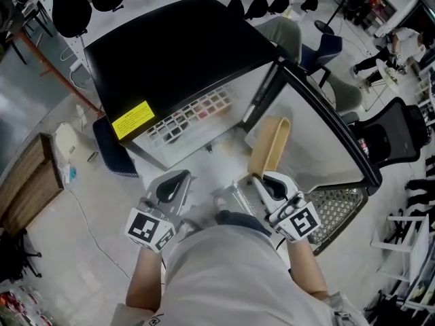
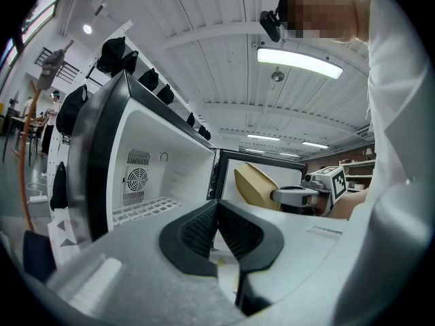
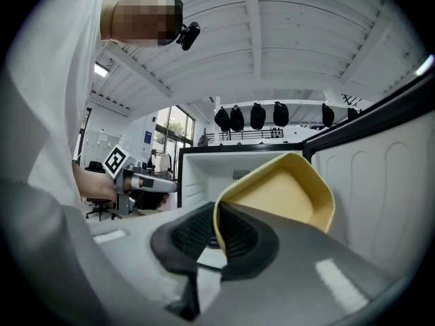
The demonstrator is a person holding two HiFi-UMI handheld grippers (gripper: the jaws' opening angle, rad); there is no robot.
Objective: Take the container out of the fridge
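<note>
The tan, shallow container (image 1: 269, 147) stands on edge in front of the open black fridge (image 1: 177, 53), outside its white inside. My right gripper (image 1: 262, 180) is shut on the container's near rim. In the right gripper view the rim sits pinched between the dark pads at that gripper (image 3: 216, 228), and the container (image 3: 289, 192) rises up and to the right. My left gripper (image 1: 175, 182) hangs beside it to the left, shut with nothing in it. The left gripper view shows its jaws (image 2: 217, 212) closed, with the container (image 2: 255, 185) off to the right.
The fridge door (image 1: 329, 124) swings open to the right, with a wire rack (image 1: 338, 212) at its lower end. A white grid shelf (image 1: 194, 113) lies inside the fridge. Office chairs (image 1: 401, 138) stand at the right, and a wooden cabinet (image 1: 27, 182) at the left.
</note>
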